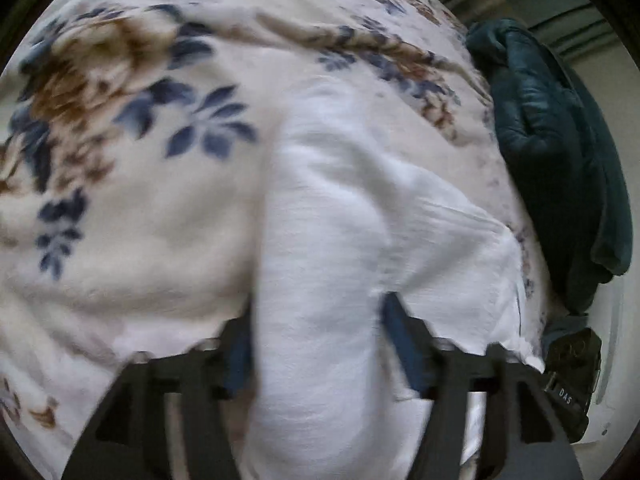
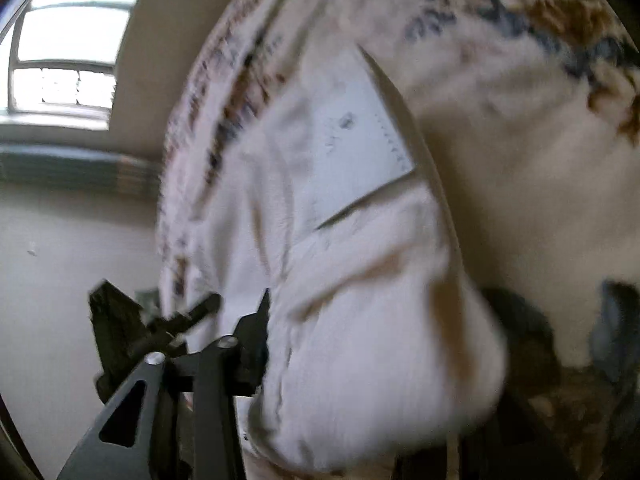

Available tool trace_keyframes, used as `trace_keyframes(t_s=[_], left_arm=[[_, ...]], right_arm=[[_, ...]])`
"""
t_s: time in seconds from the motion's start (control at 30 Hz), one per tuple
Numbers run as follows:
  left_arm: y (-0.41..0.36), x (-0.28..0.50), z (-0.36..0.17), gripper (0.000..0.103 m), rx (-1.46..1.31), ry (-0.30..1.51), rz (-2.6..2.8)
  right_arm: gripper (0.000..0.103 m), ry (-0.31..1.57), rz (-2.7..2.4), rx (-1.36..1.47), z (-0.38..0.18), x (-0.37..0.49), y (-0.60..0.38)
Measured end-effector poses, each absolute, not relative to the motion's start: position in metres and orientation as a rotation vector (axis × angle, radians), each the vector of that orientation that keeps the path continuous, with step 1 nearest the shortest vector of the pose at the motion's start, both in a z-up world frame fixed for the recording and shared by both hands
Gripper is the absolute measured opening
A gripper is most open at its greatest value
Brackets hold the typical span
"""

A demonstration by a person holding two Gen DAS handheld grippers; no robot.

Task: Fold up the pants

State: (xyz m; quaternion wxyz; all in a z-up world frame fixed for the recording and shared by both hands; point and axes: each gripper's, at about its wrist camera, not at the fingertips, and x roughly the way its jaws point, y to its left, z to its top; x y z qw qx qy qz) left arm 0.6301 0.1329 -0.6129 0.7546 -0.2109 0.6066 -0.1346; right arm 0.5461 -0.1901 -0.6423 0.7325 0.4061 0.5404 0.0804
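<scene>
**Tongs on the white pants, both views blurred**

Left tongs (image 1: 320,344): fingers apart, a fold of the white pants (image 1: 332,240) bunched between them; can't tell if the pads press it. Right tongs (image 2: 360,340): state unreadable, cloth covers the right finger. Pants lie on the floral blanket (image 1: 140,220). Dark teal jacket (image 1: 552,140) at right.

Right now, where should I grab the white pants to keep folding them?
Take the white pants by the thick folded roll running toward the left gripper, coming in from the near end. That fold already lies between its spread jaws, while the flat hem edge beside it is thin and floppy.
</scene>
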Motion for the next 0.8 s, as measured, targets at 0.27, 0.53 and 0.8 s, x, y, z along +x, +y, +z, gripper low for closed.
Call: trace_keyframes(t_s=[0.27, 0.53, 0.8], left_arm=[[0.096, 0.594, -0.561, 0.101, -0.139, 1.25, -0.09], [0.079, 0.539, -0.503, 0.102, -0.034, 1.222, -0.036], [0.05, 0.488, -0.404, 0.102, -0.029, 1.177, -0.038]], right_arm=[[0.092, 1.321, -0.02, 0.527, -0.615, 0.534, -0.184], [0.095, 1.27, -0.175, 0.099, -0.528, 0.511, -0.157], [0.095, 1.183, -0.188, 0.038, -0.406, 0.457, -0.157]])
